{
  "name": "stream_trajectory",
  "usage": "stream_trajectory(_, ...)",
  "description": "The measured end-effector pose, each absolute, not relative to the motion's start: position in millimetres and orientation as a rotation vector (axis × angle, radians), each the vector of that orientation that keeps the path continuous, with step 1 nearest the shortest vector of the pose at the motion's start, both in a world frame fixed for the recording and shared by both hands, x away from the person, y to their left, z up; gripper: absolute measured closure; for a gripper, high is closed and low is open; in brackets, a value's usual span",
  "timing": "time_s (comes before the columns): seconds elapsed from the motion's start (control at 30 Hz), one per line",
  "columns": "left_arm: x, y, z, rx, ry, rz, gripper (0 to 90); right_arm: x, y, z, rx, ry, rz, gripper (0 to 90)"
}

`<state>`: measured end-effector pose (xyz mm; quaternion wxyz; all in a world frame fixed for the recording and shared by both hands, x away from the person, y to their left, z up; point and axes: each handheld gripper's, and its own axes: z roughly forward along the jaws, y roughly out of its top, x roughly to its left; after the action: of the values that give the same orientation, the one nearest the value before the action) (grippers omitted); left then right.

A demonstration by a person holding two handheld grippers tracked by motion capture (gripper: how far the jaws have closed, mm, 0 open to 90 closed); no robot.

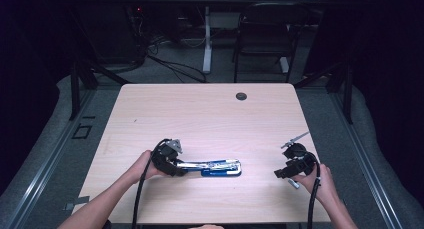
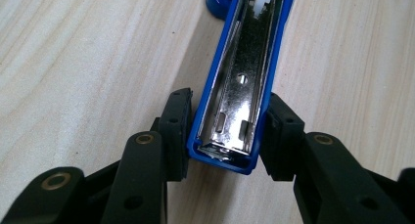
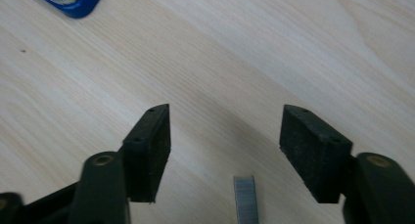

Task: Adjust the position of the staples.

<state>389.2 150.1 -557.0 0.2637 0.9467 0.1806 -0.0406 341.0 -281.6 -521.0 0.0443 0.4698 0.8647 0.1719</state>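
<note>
The right gripper (image 3: 225, 150) has its fingers (image 3: 313, 150) spread apart, pressing on nothing. A strip of staples (image 3: 244, 197) lies on the table (image 3: 274, 48) between them, long axis running along the jaws, so closing would catch its sides. The left gripper (image 2: 227, 136) clamps the opened blue stapler (image 2: 242, 87), tray upward, which lies well off to the left.
</note>
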Motion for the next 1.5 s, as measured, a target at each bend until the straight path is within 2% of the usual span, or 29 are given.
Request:
stream_trajectory(0.23, 389.5, 149.9, -557.2, 2.567, 0.487, -0.105, 60.9, 334.3, -288.7, -528.4, 1.495, 2.623, 0.449, 55.6)
stream_trajectory(0.47, 389.4, 149.6, -558.1, 2.562, 0.491, -0.111, 60.8, 331.0, -295.0, -532.4, 1.552, 2.591, 0.41, 63.8)
stream_trajectory(0.7, 389.5, 149.4, -558.3, 2.564, 0.49, -0.11, 60.8, 329.0, -291.7, -539.5, 1.595, 2.563, 0.461, 66.4)
stream_trajectory(0.77, 389.5, 149.4, -558.3, 2.564, 0.49, -0.111, 60.9, 332.5, -294.0, -534.7, 1.523, 2.651, 0.325, 67.0)
stream_trajectory(1.07, 389.4, 149.2, -558.4, 2.566, 0.489, -0.11, 60.8, 332.0, -293.0, -538.4, 1.539, 2.641, 0.336, 70.4)
stream_trajectory(1.37, 389.6, 148.9, -558.9, 2.567, 0.49, -0.113, 60.8, 332.6, -293.4, -539.7, 1.532, 2.651, 0.334, 77.7)
stream_trajectory(1.5, 389.5, 148.9, -558.8, 2.568, 0.489, -0.112, 60.8, 332.8, -292.9, -540.5, 1.526, 2.656, 0.324, 77.5)
